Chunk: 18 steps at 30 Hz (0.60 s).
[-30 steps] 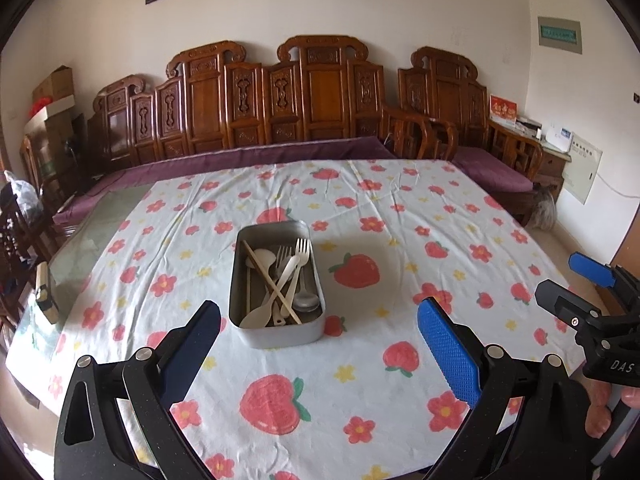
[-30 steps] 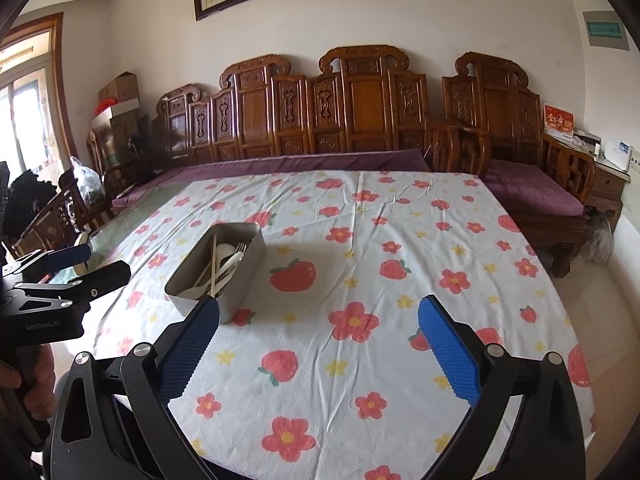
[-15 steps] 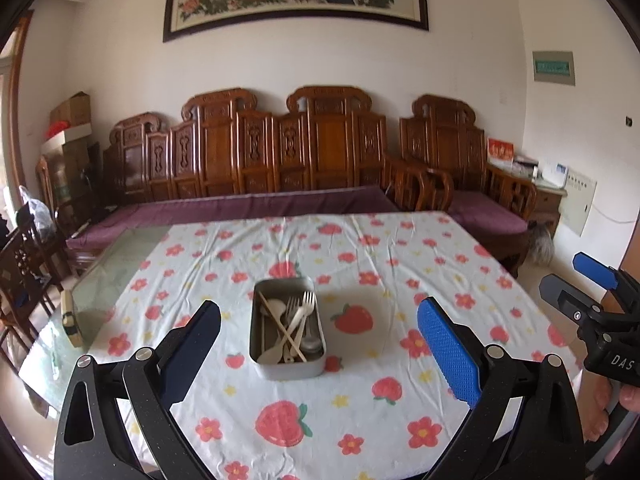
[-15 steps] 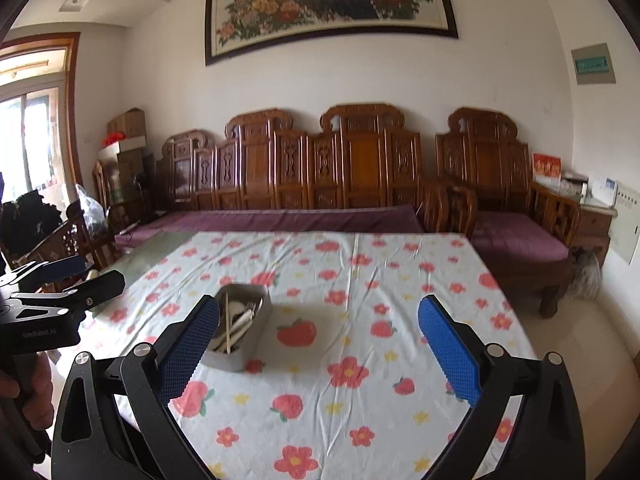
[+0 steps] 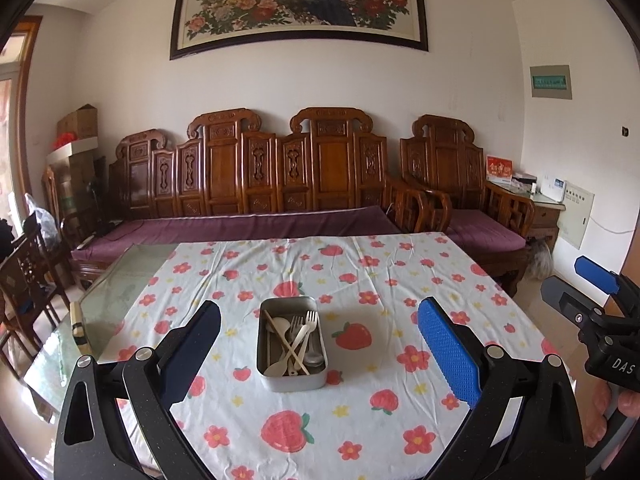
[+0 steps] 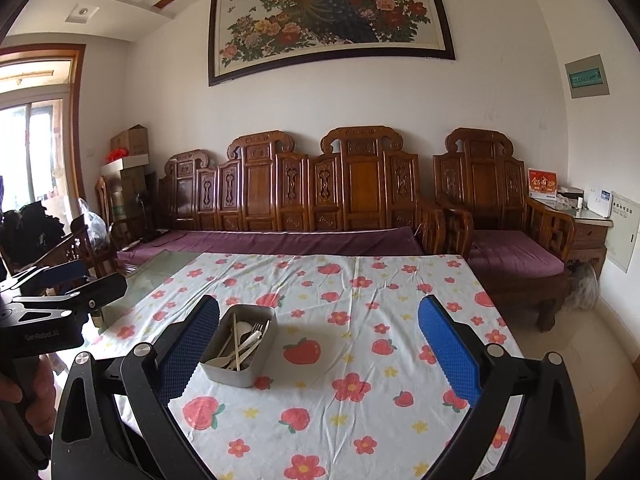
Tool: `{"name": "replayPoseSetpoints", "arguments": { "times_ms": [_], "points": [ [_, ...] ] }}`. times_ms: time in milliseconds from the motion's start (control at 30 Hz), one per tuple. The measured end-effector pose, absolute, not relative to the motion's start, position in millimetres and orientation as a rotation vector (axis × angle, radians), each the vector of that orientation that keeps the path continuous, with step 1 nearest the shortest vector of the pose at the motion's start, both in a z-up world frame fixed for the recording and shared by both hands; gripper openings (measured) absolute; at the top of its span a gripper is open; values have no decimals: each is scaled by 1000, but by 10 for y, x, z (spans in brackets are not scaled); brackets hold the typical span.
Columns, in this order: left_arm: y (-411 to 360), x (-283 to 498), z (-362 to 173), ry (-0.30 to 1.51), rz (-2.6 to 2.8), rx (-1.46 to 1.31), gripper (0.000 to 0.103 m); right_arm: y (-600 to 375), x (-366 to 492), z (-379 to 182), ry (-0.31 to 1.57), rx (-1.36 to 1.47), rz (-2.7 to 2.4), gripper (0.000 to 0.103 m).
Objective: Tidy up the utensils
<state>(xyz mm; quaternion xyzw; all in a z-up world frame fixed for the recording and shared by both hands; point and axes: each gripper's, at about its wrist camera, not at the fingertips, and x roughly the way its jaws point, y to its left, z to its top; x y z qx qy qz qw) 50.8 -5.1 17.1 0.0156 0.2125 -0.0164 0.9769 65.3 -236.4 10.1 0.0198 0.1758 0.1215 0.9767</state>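
A grey metal tin point(image 5: 291, 378) stands near the middle of the table on a strawberry-print cloth point(image 5: 360, 280). Inside it lie pale forks, spoons and chopsticks point(image 5: 294, 342), crossed over one another. My left gripper point(image 5: 320, 348) is open and empty, held back from the tin and above the table's near edge. My right gripper point(image 6: 320, 348) is open and empty too, with the tin point(image 6: 240, 372) ahead to its left. Each gripper shows at the edge of the other's view: the right one point(image 5: 592, 292), the left one point(image 6: 68, 284).
The cloth leaves a glass strip of table point(image 5: 120, 292) bare on the left. A carved wooden bench with a purple cushion point(image 5: 240, 232) runs behind the table. Wooden chairs point(image 5: 28, 272) stand at the left, an armchair point(image 5: 480, 216) at the right.
Both grippers have pulled back and tilted up from the table. The tin now looks smaller and farther away, and the wall painting has come into view. The jaws stay open.
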Motion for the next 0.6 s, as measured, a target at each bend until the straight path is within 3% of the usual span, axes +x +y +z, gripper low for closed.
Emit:
{"name": "replayPoseSetpoints", "arguments": {
  "times_ms": [600],
  "points": [
    [-21, 497, 144, 431, -33, 28, 95, -2361, 659, 62, 359, 45, 244, 100]
  ]
}}
